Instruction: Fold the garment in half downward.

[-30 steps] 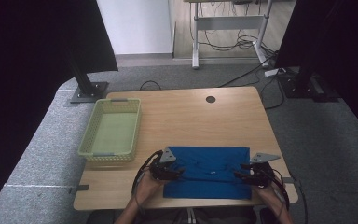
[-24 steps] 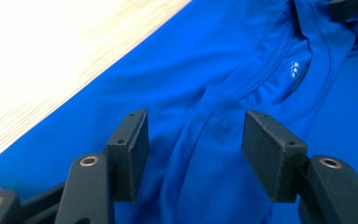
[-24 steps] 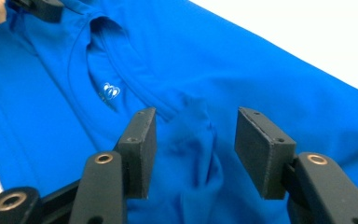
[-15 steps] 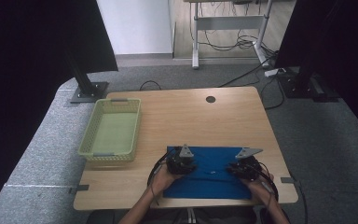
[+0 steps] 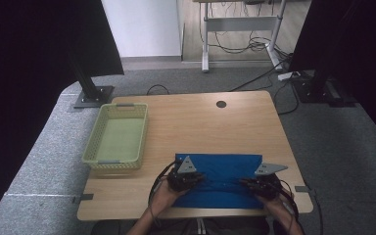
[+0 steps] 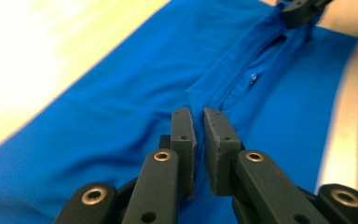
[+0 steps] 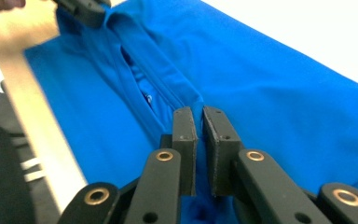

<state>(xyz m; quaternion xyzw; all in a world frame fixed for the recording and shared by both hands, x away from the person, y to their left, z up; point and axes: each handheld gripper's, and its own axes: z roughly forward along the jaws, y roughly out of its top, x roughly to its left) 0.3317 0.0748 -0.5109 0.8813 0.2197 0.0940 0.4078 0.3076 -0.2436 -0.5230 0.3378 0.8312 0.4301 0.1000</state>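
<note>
Blue shirt lies on the table (near edge); left gripper and right gripper each have just closed, pinching its fabric.

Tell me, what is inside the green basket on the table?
Nothing can be seen inside the green basket: its pale bottom is bare. The near wall covers a thin strip of the bottom, so that part cannot be checked.

no readable text, labels or signs
</note>
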